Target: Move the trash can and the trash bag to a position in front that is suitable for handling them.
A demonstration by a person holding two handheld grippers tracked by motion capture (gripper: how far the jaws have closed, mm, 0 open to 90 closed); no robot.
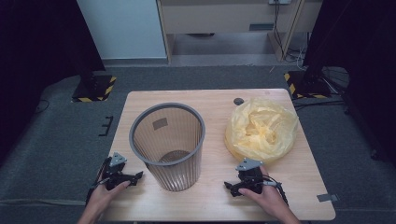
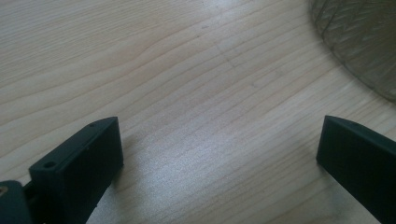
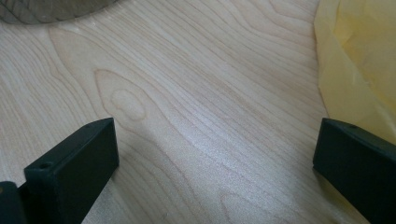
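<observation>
High view: ribbed grey round bin [image 1: 168, 144], crinkled translucent yellow bag [image 1: 261, 128].

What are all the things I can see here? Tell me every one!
bin: 1, grey see-through with ribbed wall, upright on the table's left half, nothing visible inside
bag: 1, yellow plastic, crumpled in a heap on the table's right half
table: 1, light wood, middle of the room
dark disc: 1, set in the tabletop near the far edge
tape: 1 grey piece, near right corner of the table
striped bases: 2, black and yellow, on the floor beyond the table
left gripper: 1, black, jaws wide open over bare wood, left of the bin
right gripper: 1, black, jaws wide open over bare wood, near the bag
hands: 2, at the near edge, one per gripper
</observation>
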